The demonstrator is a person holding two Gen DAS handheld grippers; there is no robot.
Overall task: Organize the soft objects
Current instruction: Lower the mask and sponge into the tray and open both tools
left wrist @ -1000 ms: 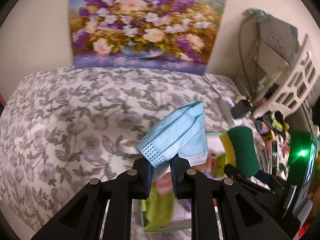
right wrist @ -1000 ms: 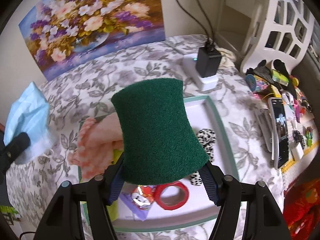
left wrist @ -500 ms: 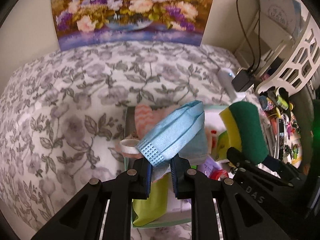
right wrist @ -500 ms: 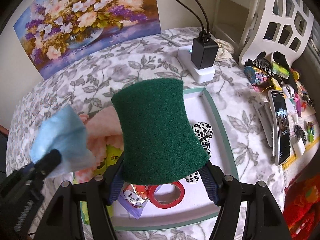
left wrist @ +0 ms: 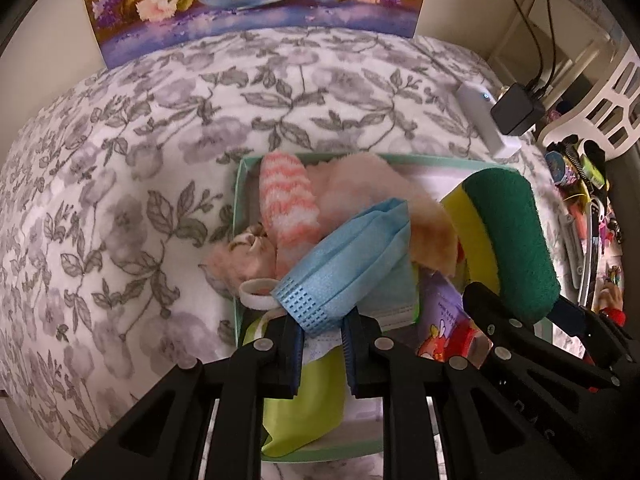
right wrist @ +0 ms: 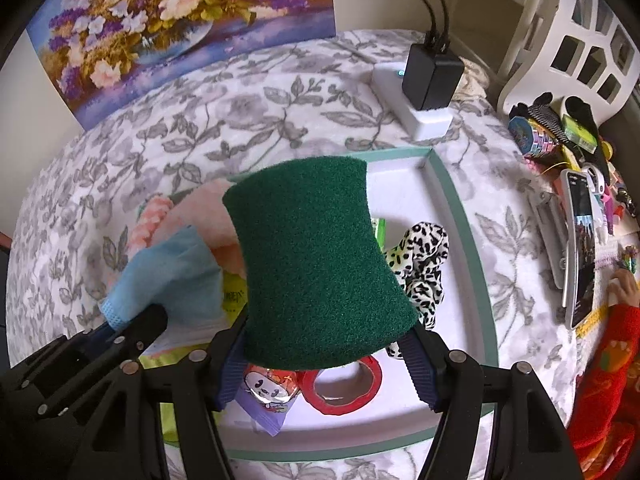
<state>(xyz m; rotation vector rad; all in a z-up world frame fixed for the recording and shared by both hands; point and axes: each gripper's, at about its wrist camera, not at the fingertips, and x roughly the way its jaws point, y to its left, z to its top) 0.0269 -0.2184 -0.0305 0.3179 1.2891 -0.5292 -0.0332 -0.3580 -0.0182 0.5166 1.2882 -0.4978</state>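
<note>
1. My left gripper (left wrist: 320,336) has its jaws closed on a blue mask (left wrist: 352,256), pinching it at one pleated end; the rest of the mask fans up and to the right.
2. The mask hangs over the left half of the tray (left wrist: 239,200), above a striped sock (left wrist: 286,216) and a fluffy pink cloth (left wrist: 376,188).
3. My right gripper (right wrist: 324,364) has its jaws clamped on a sponge (right wrist: 316,264), green scrub side facing the right wrist camera; the left wrist view shows its yellow layer underneath.
4. The sponge is held above the middle of the tray, just beside the mask, to its right.
5. In the tray lie a leopard-print scrunchie (right wrist: 420,264), a red tape roll (right wrist: 348,384), a purple packet (right wrist: 268,400) and a lime-green pouch (left wrist: 304,404).
6. The tray sits on a worktop covered by a grey floral cloth (left wrist: 132,184).
7. A white power strip (right wrist: 416,108) with a black charger (right wrist: 430,74) lies beyond the tray; a flower painting (right wrist: 176,20) leans against the wall.
8. A phone (right wrist: 580,248) lies to the right of the tray among small clutter.
</note>
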